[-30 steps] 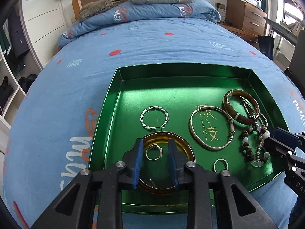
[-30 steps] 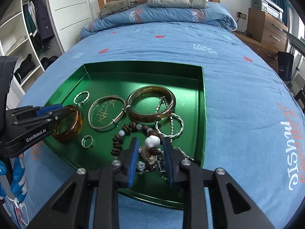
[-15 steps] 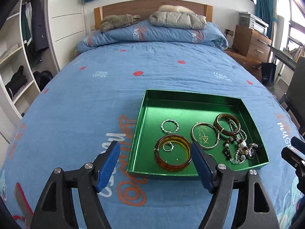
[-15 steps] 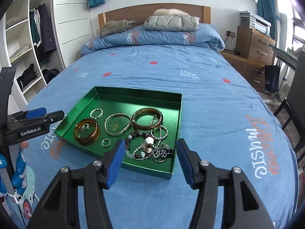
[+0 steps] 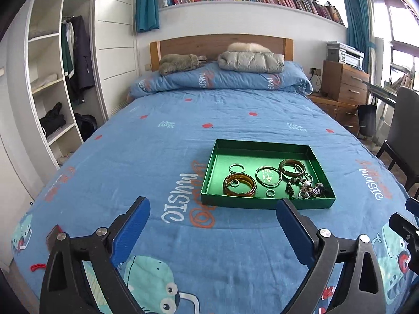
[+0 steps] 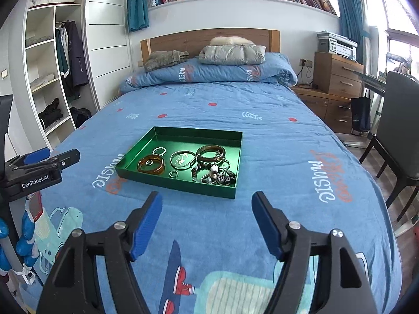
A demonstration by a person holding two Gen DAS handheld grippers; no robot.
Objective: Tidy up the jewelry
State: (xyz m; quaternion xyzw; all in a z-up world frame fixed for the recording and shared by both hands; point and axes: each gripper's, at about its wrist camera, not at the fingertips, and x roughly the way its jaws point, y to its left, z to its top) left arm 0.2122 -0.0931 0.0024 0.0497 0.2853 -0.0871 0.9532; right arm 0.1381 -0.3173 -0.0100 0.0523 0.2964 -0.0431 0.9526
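Green tray (image 5: 264,202) on blue bedspread (image 5: 146,157), toward foot edge, holding amber bangle (image 5: 239,188), bracelets, rings, bead tangle (image 6: 216,176). Left gripper (image 5: 213,213) and right gripper (image 6: 207,204) both spread, jaws just opened wider, nothing between, well short of tray.

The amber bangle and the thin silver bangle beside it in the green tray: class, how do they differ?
The amber bangle is thick, translucent and brown; the silver bangle is a thin metal hoop. A small ring lies inside the amber bangle; gold characters on the tray floor show through the silver bangle. Both lie flat in the green tray, side by side.
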